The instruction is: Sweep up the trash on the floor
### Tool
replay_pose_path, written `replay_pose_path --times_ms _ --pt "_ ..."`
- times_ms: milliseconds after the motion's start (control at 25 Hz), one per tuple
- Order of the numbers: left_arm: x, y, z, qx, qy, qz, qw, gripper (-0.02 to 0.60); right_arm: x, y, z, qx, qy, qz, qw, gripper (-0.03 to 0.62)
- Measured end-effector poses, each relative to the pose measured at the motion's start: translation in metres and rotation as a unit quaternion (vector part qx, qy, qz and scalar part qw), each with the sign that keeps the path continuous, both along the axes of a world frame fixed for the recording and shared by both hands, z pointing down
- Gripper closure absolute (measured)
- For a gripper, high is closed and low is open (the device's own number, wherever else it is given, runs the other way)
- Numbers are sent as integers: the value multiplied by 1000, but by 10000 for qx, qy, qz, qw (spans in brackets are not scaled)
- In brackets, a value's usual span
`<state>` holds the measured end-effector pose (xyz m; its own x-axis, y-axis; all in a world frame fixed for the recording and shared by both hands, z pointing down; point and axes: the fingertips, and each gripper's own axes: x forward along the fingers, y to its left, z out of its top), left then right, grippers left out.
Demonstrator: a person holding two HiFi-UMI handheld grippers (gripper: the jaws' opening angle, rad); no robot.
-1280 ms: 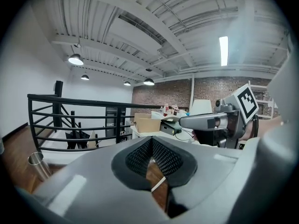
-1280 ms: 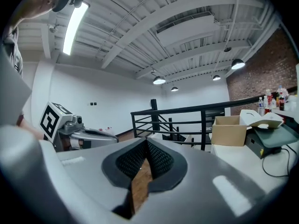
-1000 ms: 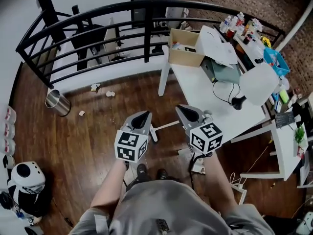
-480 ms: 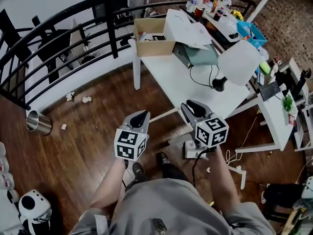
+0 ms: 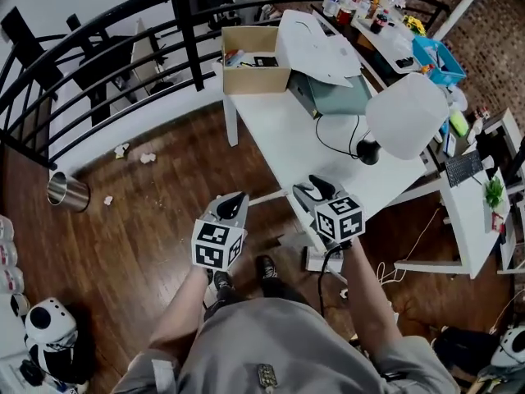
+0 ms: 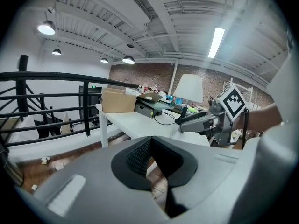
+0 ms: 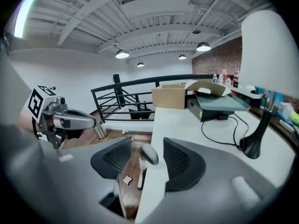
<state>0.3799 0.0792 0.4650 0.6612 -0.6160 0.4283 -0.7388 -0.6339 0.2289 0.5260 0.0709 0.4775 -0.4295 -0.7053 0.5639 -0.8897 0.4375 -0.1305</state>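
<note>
The white table blocks my right, a grey handle upright just beside its edge, while bare wood floor lies open on my left up to the black railing.

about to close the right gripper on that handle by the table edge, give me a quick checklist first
1. Right gripper open: ok. Its jaws have just been opening and stand apart.
2. Handle lined up: ok. The grey handle top stands between the jaws, pads not on it yet.
3. Left gripper free: ok. It is shut with nothing in it.
4. Handle clear of the white table: cannot tell. It stands right at the table edge.
5. Trash located: ok. Paper scraps lie near the metal bin.
6. Which tool the handle belongs to: cannot tell. Its lower end is hidden.
</note>
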Motion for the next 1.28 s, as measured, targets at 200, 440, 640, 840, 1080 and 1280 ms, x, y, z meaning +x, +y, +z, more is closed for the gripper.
replay_pose_path --times_ms 200,440,640,840,1080,1280 --pt "-8 2 15 -180 -136 -477 9986 575 -15 -12 28 -266 -234 -517 9980 390" --pt "-31 9 22 -263 -269 -1045 9938 575 -29 -17 43 -524 -246 -1133 9919 407" --pt "-43 16 25 -308 -271 -1351 9900 575 -40 -20 40 -789 -136 -1626 9834 407" --pt "-50 19 26 -323 -221 -1489 9881 575 -52 -25 49 -990 120 -1858 9775 421" --pt "-57 21 27 -348 -179 -1526 9875 574 -53 -6 68 -1114 385 -1899 9747 433" --pt "-46 24 33 -405 -154 -1348 9899 574 -48 19 80 -1161 436 -1761 9765 442"
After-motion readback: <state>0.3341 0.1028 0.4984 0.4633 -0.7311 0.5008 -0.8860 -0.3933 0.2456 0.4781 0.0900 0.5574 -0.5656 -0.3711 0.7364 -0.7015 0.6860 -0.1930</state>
